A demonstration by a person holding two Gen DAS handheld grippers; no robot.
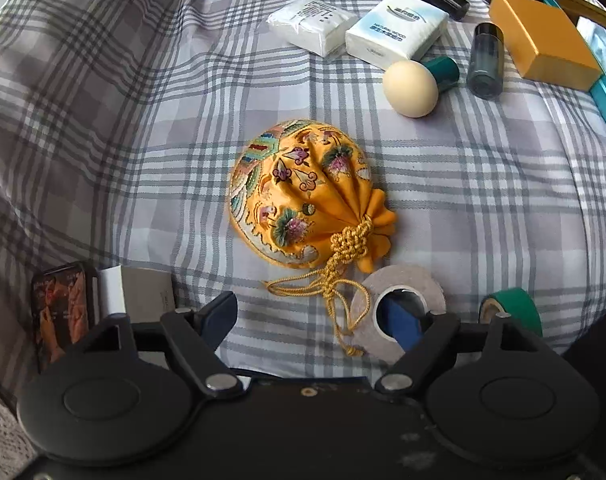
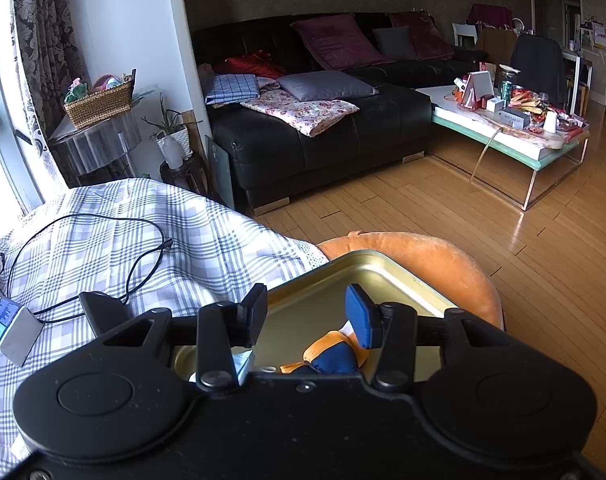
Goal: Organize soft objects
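Left wrist view: left claw (image 1: 321, 320) wide open, empty, above the yellow embroidered pouch (image 1: 303, 192) on the plaid cloth (image 1: 143, 140). Right claw (image 2: 307, 316) part-open, empty, over gold tin (image 2: 323, 280).

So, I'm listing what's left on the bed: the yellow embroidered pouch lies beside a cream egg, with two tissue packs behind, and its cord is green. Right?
Not quite: the pouch has a gold cord, not green, as the left wrist view shows. The egg and tissue packs are as you say.

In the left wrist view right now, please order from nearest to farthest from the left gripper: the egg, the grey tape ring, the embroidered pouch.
From the left gripper:
1. Grey tape ring, beside its right finger.
2. Embroidered pouch, centre.
3. Egg, upper right.
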